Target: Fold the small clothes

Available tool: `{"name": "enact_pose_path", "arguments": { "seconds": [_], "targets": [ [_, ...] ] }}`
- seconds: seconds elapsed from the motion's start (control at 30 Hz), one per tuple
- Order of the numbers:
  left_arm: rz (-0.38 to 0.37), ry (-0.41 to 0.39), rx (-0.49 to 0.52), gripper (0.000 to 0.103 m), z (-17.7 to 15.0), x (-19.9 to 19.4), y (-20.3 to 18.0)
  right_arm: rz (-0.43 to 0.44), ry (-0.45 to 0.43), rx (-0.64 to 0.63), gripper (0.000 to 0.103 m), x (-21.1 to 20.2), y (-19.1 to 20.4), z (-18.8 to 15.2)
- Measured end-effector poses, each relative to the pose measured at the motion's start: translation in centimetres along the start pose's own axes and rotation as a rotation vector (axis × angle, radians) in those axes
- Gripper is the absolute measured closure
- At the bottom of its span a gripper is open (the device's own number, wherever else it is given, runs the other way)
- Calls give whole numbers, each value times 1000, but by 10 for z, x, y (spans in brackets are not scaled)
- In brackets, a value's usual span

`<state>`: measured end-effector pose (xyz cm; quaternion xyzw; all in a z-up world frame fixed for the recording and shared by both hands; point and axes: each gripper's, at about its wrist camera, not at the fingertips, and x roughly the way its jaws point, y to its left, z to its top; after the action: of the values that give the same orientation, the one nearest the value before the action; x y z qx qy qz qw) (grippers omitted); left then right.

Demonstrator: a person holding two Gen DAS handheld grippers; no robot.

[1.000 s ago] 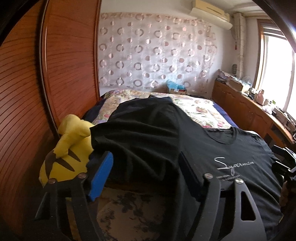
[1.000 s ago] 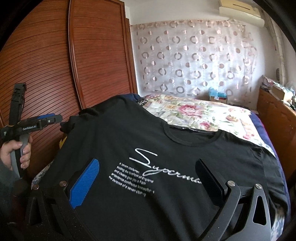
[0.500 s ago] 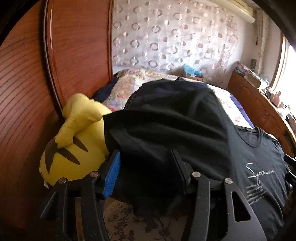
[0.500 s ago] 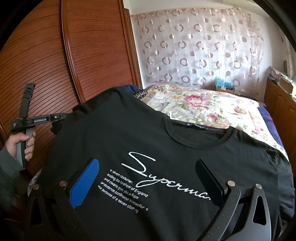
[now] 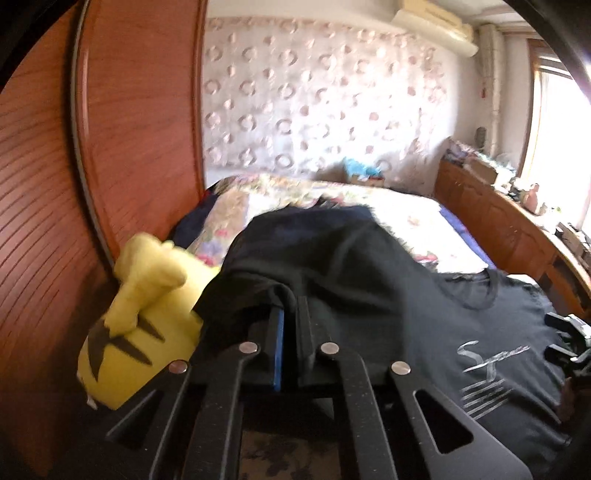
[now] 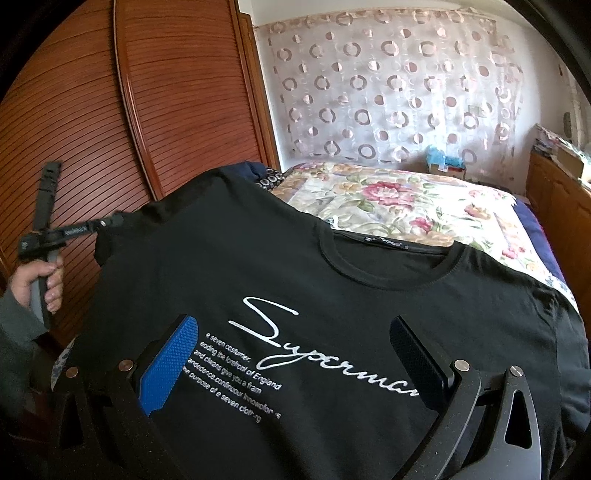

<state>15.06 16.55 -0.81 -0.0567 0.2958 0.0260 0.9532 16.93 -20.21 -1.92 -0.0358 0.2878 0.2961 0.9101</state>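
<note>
Since the earlier frame, left claw (image 5: 290, 314) has closed from spread and now pinches the black T-shirt (image 6: 332, 295) sleeve edge, at 9 o'clock of the shirt beside the yellow plush (image 5: 140, 317). T-shirt lies chest-up on the bed (image 6: 406, 206). Right claw (image 6: 291, 350) spread wide above the print, gripping nothing.

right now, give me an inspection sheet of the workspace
surface: bed with a floral cover, partly under the shirt
job's things: black t-shirt spread print up, its left sleeve bunched
clutter: yellow plush beside the sleeve, against the wardrobe
grippers: left gripper shut on the sleeve; right gripper open over the print, not gripping
cables: nothing seen
surroundings: circle-pattern curtain, wooden cabinet with small items, bright window, air conditioner
</note>
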Motion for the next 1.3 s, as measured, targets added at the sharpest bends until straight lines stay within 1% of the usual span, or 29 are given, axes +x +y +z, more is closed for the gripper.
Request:
{"name": "enact_pose_path", "arguments": {
  "seconds": [0.13, 0.27, 0.37, 0.47, 0.5, 0.57, 0.6, 0.67, 0.7, 0.73, 0.77, 0.8, 0.83, 0.87, 0.93, 1.0, 1.1, 1.17, 1.23, 1.3],
  "targets": [
    [-81, -39, 48, 98, 22, -6, -27, -23, -17, 14, 0, -5, -5, 0],
    [-156, -47, 112, 98, 38, -5, -63, -54, -41, 33, 0, -13, -6, -1],
    [-223, -37, 150, 98, 44, -3, -91, -76, -54, 54, 0, -20, -6, -6],
    [-298, 11, 177, 97, 42, 4, -120, -96, -64, 70, 0, -27, -4, -11],
    [-318, 32, 181, 96, 39, 6, -127, -102, -66, 74, 0, -28, -3, -13],
    [-356, 68, 196, 83, 32, 9, -138, -112, -68, 86, 0, -30, -1, -18],
    [-371, 79, 208, 80, 26, 10, -143, -115, -67, 90, 0, -31, -1, -18],
    [-375, 89, 221, 62, 19, 9, -146, -120, -63, 99, 0, -32, 3, -23],
    [-378, 89, 220, 60, 17, 7, -146, -122, -60, 101, 0, -32, 3, -24],
    [-382, 90, 217, 56, 16, 6, -143, -125, -56, 102, 0, -31, 6, -24],
    [-380, 88, 208, 48, 16, 4, -138, -126, -53, 102, 0, -30, 8, -24],
    [-373, 83, 202, 43, 17, 2, -136, -127, -50, 100, 0, -28, 11, -25],
    [-363, 74, 196, 36, 17, 0, -132, -126, -47, 99, 0, -28, 11, -23],
    [-354, 67, 193, 32, 18, 0, -127, -125, -45, 94, 0, -26, 14, -22],
    [-331, 52, 182, 29, 18, -3, -116, -114, -42, 82, 2, -24, 14, -18],
    [-293, 36, 170, 29, 17, -6, -105, -92, -35, 64, 4, -17, 20, -15],
    [-224, -1, 149, 29, 15, -9, -91, -48, -16, 43, 13, -3, 23, -8],
    [-204, -6, 136, 29, 13, -9, -81, -19, 0, 24, 23, 10, 32, -4],
    [-194, 0, 125, 29, 8, -7, -76, 5, 17, 4, 27, 24, 36, 5],
    [-182, 7, 115, 29, 4, -4, -71, 29, 34, -15, 28, 39, 42, 13]
  ]
}}
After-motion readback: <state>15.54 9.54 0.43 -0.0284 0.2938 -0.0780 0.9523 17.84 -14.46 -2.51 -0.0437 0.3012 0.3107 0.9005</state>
